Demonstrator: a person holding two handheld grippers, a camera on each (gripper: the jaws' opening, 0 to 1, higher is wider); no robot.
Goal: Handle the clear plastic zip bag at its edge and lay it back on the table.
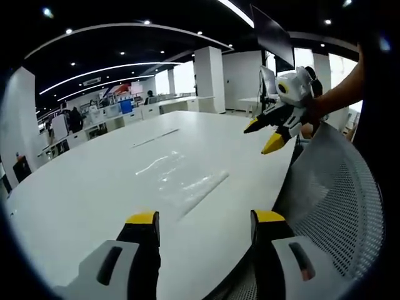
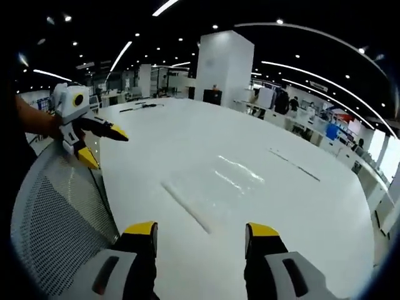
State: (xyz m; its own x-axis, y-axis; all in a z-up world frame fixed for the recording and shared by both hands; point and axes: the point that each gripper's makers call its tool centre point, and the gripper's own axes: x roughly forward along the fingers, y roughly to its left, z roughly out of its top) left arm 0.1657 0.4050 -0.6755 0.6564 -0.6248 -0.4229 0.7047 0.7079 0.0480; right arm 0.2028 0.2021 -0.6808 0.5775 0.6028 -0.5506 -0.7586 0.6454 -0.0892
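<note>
Left gripper view: left gripper (image 1: 205, 226) jaws spread wide, empty, above the white table (image 1: 87, 187) near edge. Clear zip bag (image 1: 182, 180) lies flat mid-table, apart from both. Right gripper (image 1: 265, 134) hovers at the far right edge, jaws parted, beside a mesh chair back (image 1: 340, 187).

Right gripper view: right gripper (image 2: 201, 229) wide, empty; zip bag (image 2: 215, 184) flat ahead; left gripper (image 2: 103, 145) off the table's left edge, parted.

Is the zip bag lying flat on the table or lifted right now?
Flat: the zip bag lies spread on the table, both grippers open and clear.

The zip bag (image 1: 178, 178) was clear glossy plastic, on the smooth matt white desk (image 1: 94, 194); beside the desk, a chair (image 2: 56, 206) of grey mesh.
</note>
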